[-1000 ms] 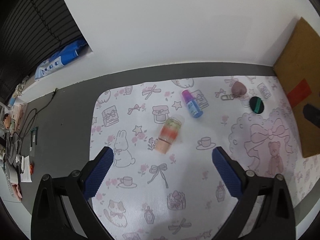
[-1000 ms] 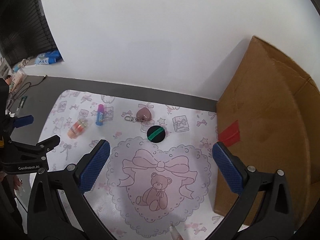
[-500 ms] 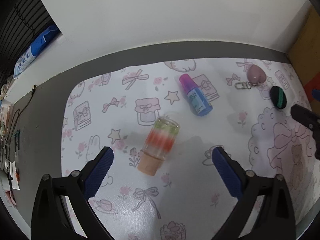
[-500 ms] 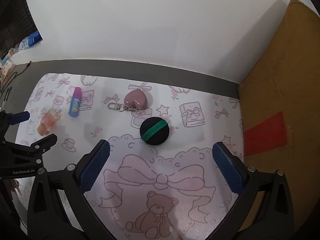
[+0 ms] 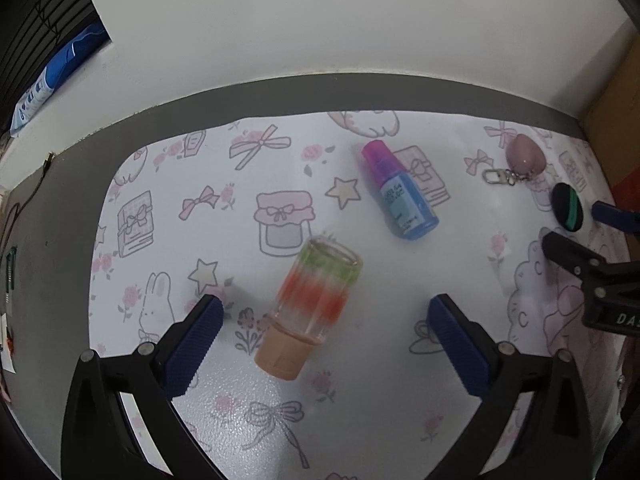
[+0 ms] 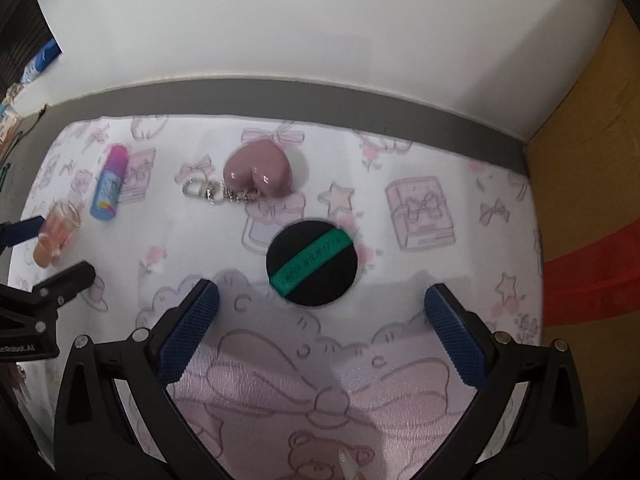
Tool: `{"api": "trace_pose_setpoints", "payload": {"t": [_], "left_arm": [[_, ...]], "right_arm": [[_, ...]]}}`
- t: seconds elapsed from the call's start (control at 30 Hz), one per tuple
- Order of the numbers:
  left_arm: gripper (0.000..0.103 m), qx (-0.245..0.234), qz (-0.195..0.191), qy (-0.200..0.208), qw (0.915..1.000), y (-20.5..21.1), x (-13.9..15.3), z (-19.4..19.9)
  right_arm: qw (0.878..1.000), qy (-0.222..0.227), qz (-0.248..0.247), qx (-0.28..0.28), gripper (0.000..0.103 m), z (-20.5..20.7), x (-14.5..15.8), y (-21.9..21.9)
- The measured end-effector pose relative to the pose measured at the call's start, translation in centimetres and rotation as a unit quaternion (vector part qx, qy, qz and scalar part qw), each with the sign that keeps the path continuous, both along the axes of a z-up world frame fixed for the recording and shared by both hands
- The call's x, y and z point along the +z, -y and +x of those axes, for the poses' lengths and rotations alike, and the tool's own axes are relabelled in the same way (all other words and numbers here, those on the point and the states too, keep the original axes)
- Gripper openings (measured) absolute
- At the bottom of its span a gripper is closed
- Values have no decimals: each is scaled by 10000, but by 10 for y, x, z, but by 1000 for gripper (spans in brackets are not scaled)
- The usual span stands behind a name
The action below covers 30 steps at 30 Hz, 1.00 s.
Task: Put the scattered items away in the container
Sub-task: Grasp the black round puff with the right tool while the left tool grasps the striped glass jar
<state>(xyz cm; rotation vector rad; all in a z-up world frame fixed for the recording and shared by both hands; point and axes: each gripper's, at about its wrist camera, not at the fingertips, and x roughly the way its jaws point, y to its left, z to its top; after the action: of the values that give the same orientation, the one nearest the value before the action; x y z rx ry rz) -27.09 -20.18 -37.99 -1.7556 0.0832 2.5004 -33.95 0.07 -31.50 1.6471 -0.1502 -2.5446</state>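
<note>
Hovering over the cartoon-printed mat, my left gripper had its blue-padded jaws spread wide and empty, one on either side of the small jar. That jar lay on its side, its long axis running from near-left to far-right, the peach cap toward the camera and the clear base pointing away toward the wall. Beyond it, well apart, the blue bottle also lay flat, its purple cap angled toward the far left and its blue base toward the near right.

Through the right wrist camera, my right gripper was likewise gaping, holding nothing, with the black round puff resting flat on the mat just ahead of the fingertips. Its green band ran diagonally from near-left to far-right. Farther on sat the pink heart keychain, its chain and clasp trailing to the left. At the right edge stood the cardboard box, marked by a red tape strip. A grey table edge and white wall closed the scene behind.
</note>
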Motion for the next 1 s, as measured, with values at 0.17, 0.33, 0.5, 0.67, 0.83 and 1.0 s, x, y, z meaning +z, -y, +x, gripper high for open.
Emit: {"api": "trace_pose_setpoints", "payload": {"t": [0.17, 0.33, 0.5, 0.67, 0.83, 1.0], "left_arm": [[103, -24, 27, -154, 9999, 1, -1, 4], [103, 57, 52, -343, 9994, 2, -1, 10], [103, 107, 38, -249, 9996, 2, -1, 9], [94, 73, 45, -244, 9997, 0, 2, 12], [66, 2, 51, -242, 9997, -4, 8, 16], [30, -85, 45, -111, 9999, -8, 14, 18]], "right_arm": [[10000, -73, 10, -7, 103, 1, 1, 0], [10000, -28, 12, -1, 103, 2, 2, 0], [10000, -10, 1, -16, 103, 3, 4, -1], [10000, 0, -25, -39, 103, 6, 5, -1], [10000, -14, -35, -23, 95, 10, 9, 1], [10000, -78, -18, 38, 53, 16, 19, 5]]}}
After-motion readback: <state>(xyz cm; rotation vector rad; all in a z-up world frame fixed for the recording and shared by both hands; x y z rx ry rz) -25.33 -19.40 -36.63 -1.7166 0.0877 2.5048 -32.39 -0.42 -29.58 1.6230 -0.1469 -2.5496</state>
